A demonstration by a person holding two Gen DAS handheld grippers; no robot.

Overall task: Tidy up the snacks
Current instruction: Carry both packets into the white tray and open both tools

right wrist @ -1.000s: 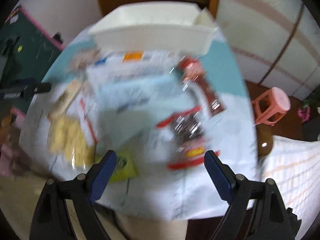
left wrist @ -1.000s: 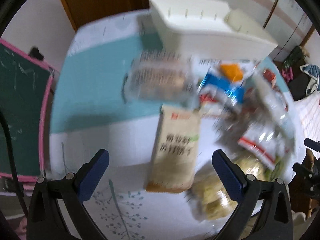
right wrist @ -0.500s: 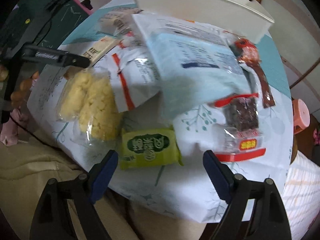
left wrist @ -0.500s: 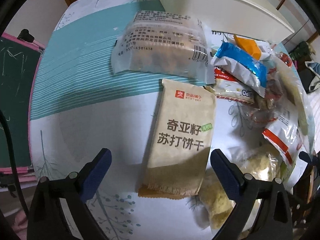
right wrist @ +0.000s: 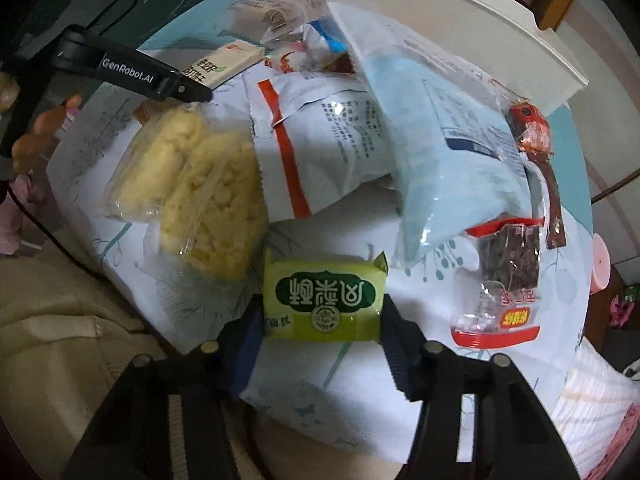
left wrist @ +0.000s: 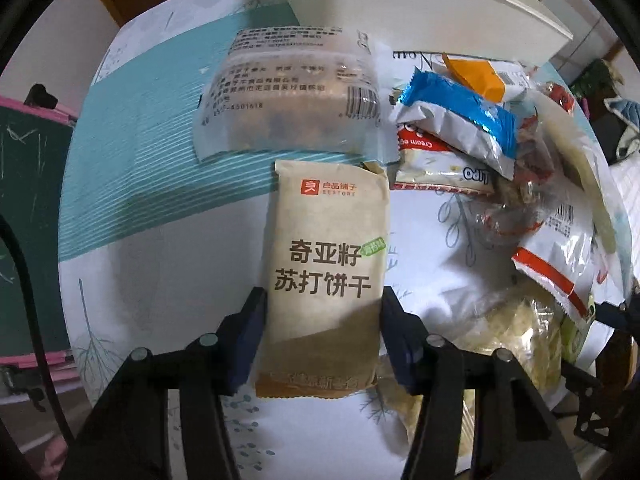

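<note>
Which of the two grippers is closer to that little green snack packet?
Right. The right gripper is closing with the green packet between its fingers; the left gripper is across the table, closing around the tan cracker pack.

Both views are dim and cool-toned, lit softly from overhead. The fisheye lens bends everything: the round surface (left wrist: 168, 208) bulges and a black ring closes off the corners. In the left wrist view the tan cracker packet (left wrist: 326, 264) is sharp, its print readable, with a darker band of shade across its lower end. A soft shadow lies on the cloth left of it. The clear wrapper (left wrist: 288, 92) beyond shows pale sheen. In the right wrist view the green packet (right wrist: 324, 296) is fairly crisp, glare spots sit on the white bag (right wrist: 332, 136), and the edges go murky and slightly smeared. The white bin (right wrist: 440, 28) is the brightest area.
</note>
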